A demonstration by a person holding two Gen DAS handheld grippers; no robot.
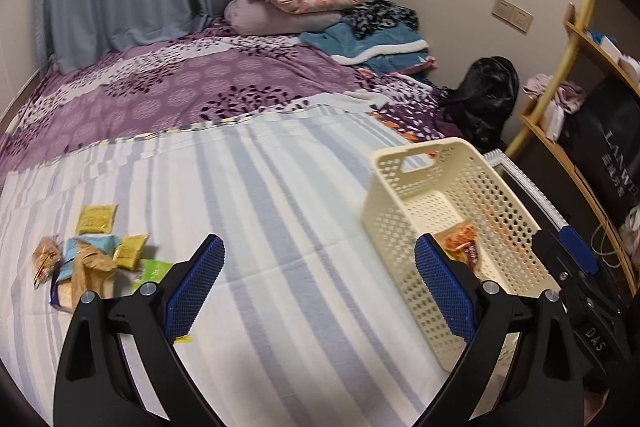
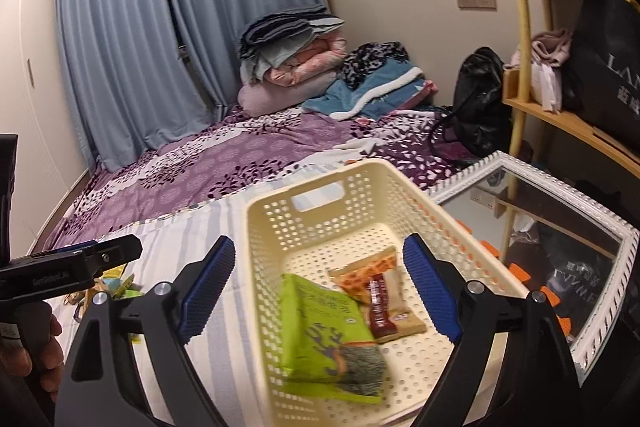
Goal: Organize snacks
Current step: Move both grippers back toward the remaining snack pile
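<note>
The basket (image 2: 320, 223) is matt cream plastic, perforated all over. The green packet (image 2: 326, 339) and brown packet (image 2: 384, 303) inside look like glossy film. The right tongs (image 2: 318, 287) have matt black plastic arms and blue textured pads (image 2: 430, 293). The striped sheet (image 1: 260, 207) is soft woven cloth.

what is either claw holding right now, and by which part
Nothing. The left claw and right claw are both open and empty; the green packet is blurred over the basket.
</note>
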